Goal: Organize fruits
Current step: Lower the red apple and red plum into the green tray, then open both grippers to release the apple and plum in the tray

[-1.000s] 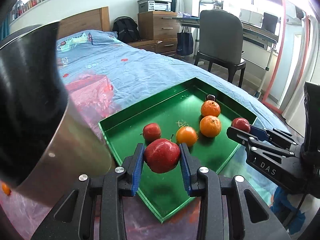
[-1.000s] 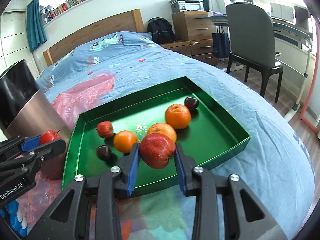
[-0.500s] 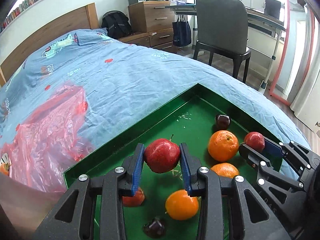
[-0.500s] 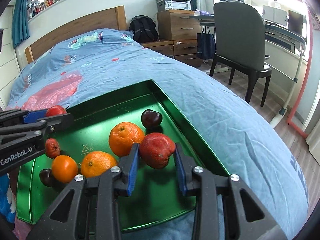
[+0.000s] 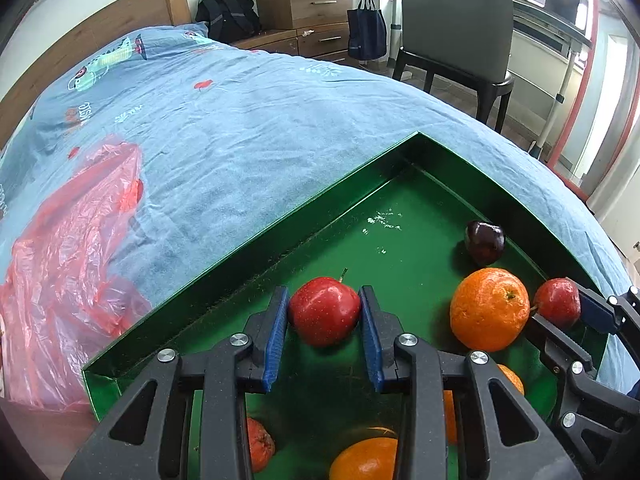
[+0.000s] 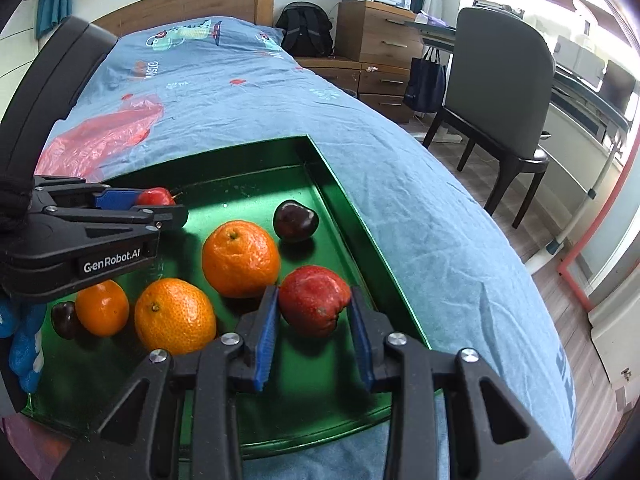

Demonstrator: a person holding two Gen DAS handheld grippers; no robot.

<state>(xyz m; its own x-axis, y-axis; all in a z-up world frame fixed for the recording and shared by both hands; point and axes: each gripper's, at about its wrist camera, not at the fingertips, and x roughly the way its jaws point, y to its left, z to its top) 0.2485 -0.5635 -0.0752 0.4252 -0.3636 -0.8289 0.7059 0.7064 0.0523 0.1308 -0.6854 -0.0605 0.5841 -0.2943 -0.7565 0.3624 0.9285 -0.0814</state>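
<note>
A green tray (image 5: pixel 248 256) lies on the blue bed. My left gripper (image 5: pixel 324 314) is shut on a smooth red apple (image 5: pixel 324 310) low over the tray's far left part; it also shows in the right wrist view (image 6: pixel 158 198). My right gripper (image 6: pixel 312 308) is shut on a dented red apple (image 6: pixel 314 304) low over the tray (image 6: pixel 352 216) near its right wall; it shows in the left wrist view (image 5: pixel 558 302). In the tray lie oranges (image 6: pixel 240 258) (image 6: pixel 174 316) (image 6: pixel 102 308) and two dark plums (image 6: pixel 295 220) (image 6: pixel 64 320).
A red plastic bag (image 5: pixel 68 264) lies on the bed left of the tray. A small reddish fruit (image 5: pixel 260 444) sits under my left gripper. A chair (image 6: pixel 500 92), drawers (image 6: pixel 376 32) and a desk stand to the right of the bed.
Both grippers have moved forward and lower over the tray with their apples still held. The left one went toward the far left wall, the right one along the right wall.
</note>
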